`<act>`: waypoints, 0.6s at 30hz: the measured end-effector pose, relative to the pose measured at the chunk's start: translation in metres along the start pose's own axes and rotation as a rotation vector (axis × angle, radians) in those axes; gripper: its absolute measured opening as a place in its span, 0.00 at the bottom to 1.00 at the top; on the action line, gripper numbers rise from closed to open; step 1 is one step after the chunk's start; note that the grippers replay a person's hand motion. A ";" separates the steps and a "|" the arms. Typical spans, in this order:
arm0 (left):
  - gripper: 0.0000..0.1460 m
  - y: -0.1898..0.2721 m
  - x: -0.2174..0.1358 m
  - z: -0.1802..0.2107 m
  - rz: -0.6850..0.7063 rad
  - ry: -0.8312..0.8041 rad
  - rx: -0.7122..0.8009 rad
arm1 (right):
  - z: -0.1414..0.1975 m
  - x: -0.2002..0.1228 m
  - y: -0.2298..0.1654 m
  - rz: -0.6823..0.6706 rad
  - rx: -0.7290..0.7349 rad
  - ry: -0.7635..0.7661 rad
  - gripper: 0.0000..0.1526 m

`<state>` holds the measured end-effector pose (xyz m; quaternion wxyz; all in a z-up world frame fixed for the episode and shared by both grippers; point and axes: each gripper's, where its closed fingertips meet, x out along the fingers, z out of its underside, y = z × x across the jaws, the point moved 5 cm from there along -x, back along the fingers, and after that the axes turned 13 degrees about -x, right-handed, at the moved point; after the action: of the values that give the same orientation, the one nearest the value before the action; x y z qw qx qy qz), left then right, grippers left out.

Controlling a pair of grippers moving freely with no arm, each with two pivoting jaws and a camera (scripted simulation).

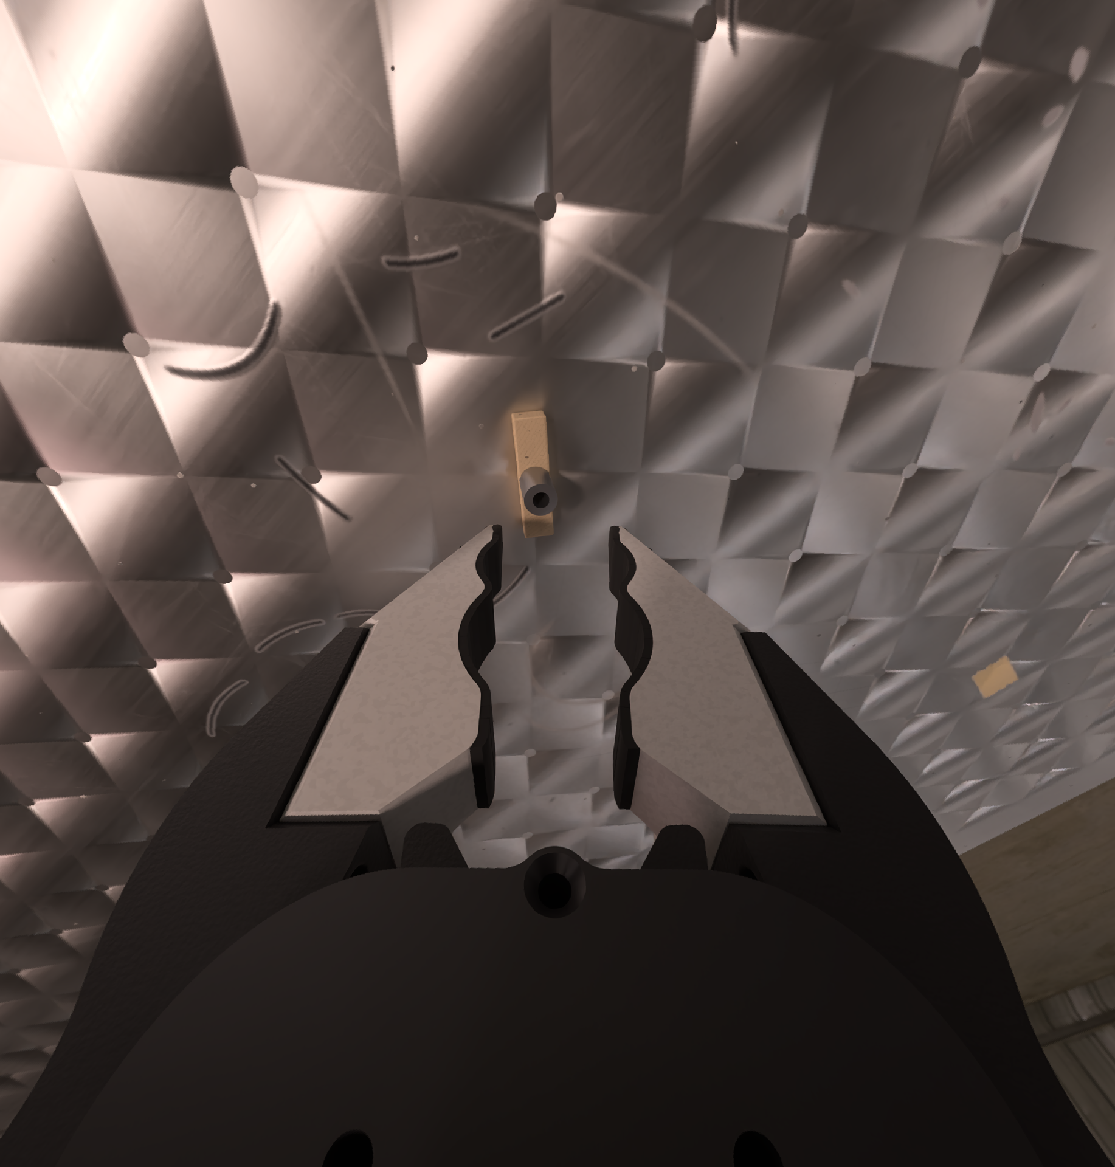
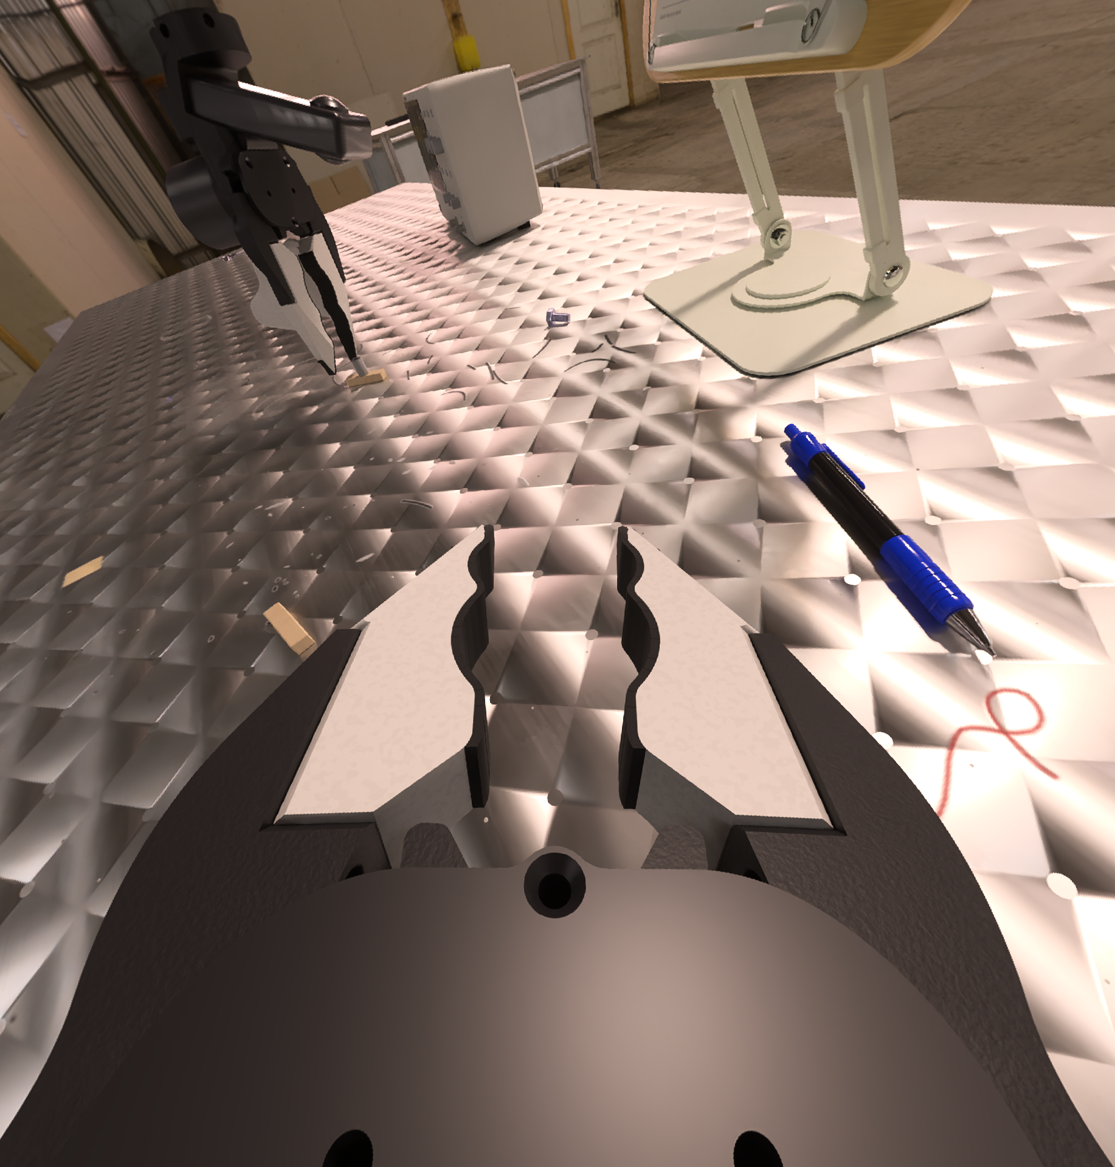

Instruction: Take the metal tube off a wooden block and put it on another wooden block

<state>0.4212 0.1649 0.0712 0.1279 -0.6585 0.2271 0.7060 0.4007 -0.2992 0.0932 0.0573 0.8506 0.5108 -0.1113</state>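
In the left wrist view a short grey metal tube (image 1: 538,494) stands upright on a narrow wooden block (image 1: 532,472) on the metal table. My left gripper (image 1: 554,535) is open and empty, pointing down from above, with the tube just beyond its fingertips. A second wooden block (image 1: 993,676) lies far to the right. In the right wrist view the left gripper (image 2: 343,366) hangs over that block (image 2: 367,377) and tube (image 2: 357,365) at the far left. My right gripper (image 2: 555,533) is open and empty, low over the table. Two more wooden blocks (image 2: 289,629) (image 2: 82,572) lie to its left.
A blue and black pen (image 2: 886,538) and a red string (image 2: 997,736) lie to the right of my right gripper. A cream stand base (image 2: 814,297) and a white box (image 2: 479,155) stand at the back. A small blue bolt (image 2: 556,317) and dark wire scraps (image 2: 542,363) lie mid-table.
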 end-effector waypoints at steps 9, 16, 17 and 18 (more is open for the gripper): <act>0.20 -0.004 -0.001 -0.003 0.008 0.012 -0.039 | 0.000 0.000 0.000 -0.002 0.002 0.004 0.25; 0.20 -0.003 -0.004 -0.001 -0.004 0.030 -0.048 | 0.000 -0.001 0.000 -0.003 0.002 0.006 0.25; 0.21 -0.004 -0.004 -0.002 -0.013 0.033 -0.051 | 0.000 0.000 0.000 -0.003 0.003 0.006 0.25; 0.22 -0.003 -0.003 -0.002 -0.017 0.034 -0.049 | 0.000 0.000 0.000 -0.003 0.004 0.006 0.25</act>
<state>0.4251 0.1668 0.0735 0.1138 -0.6753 0.2063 0.6989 0.4007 -0.2996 0.0936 0.0541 0.8502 0.5120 -0.1098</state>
